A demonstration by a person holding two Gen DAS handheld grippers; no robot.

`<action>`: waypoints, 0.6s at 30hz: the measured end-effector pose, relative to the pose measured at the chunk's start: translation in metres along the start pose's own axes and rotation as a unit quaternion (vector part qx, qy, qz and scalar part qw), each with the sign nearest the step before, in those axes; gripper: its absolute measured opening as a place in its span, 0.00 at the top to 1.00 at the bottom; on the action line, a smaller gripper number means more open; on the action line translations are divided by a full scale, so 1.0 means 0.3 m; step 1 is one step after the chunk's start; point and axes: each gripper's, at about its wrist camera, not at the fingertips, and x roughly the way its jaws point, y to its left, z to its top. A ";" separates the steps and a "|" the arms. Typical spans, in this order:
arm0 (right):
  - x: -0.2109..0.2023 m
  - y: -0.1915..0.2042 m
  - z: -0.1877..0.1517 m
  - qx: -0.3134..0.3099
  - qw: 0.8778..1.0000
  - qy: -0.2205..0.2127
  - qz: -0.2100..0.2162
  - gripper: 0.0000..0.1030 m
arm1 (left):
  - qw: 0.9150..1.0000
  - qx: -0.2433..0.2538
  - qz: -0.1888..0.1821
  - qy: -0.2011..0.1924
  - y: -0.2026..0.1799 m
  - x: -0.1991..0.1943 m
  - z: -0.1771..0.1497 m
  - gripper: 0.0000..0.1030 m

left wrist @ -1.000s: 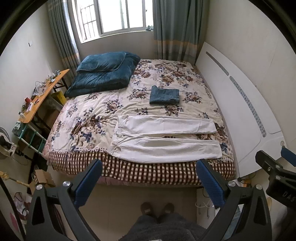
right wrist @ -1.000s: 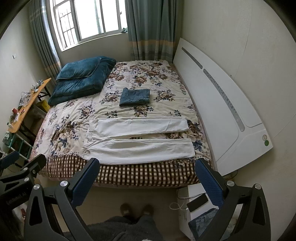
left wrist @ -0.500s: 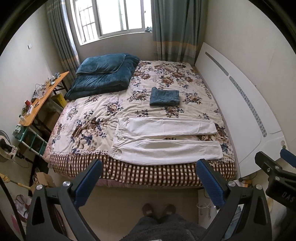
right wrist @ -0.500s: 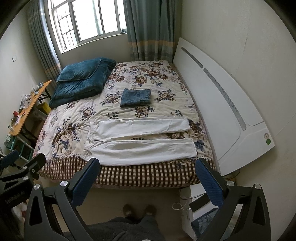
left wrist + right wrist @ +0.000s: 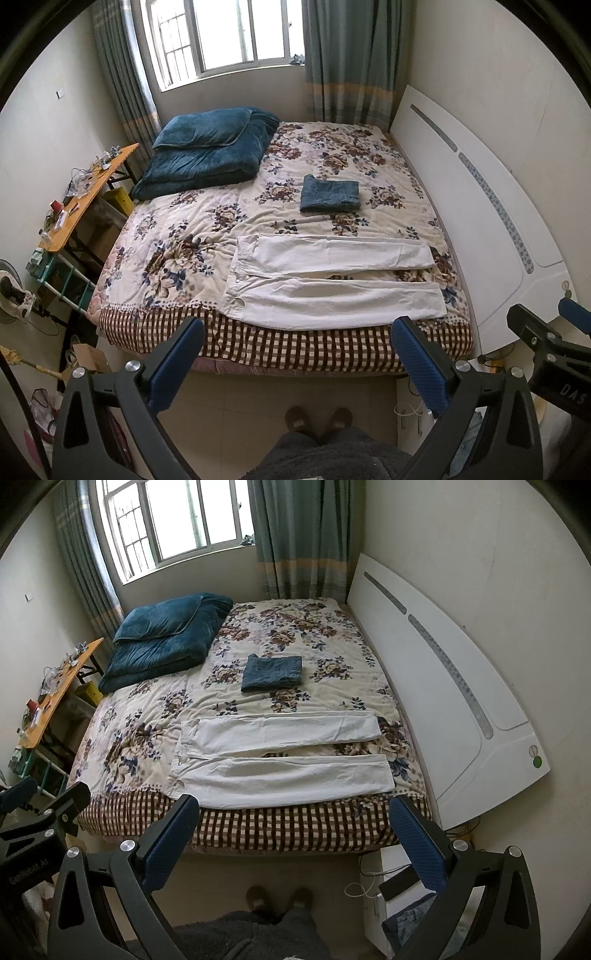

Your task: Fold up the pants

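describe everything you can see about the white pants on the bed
The white cloth pants lie unfolded and flat on the floral bedspread, near the bed's front edge above the brown checked border. The waistband is at the left and both legs run right, slightly apart, so a strip of bedspread shows between them. The fabric looks thin, lightly creased. Nothing rests on them, and neither tool touches them.

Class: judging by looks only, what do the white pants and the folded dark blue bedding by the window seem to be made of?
White pants: probably a thin woven cotton or linen-like cloth, matte, lying flat with fine creases. Blue bedding: likely plush fleece or velvet, thick and puffy, with a soft sheen across its pile. Neither fibre can be confirmed from here.
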 end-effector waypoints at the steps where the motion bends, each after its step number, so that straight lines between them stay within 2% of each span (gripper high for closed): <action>1: -0.001 0.002 0.000 0.000 1.000 0.000 0.000 0.00 | 1.000 0.000 0.000 0.000 0.000 0.000 0.000 0.00; 18: 0.004 0.003 0.003 0.000 1.000 0.000 -0.002 0.00 | 1.000 0.000 -0.001 0.000 -0.002 0.003 -0.001 0.00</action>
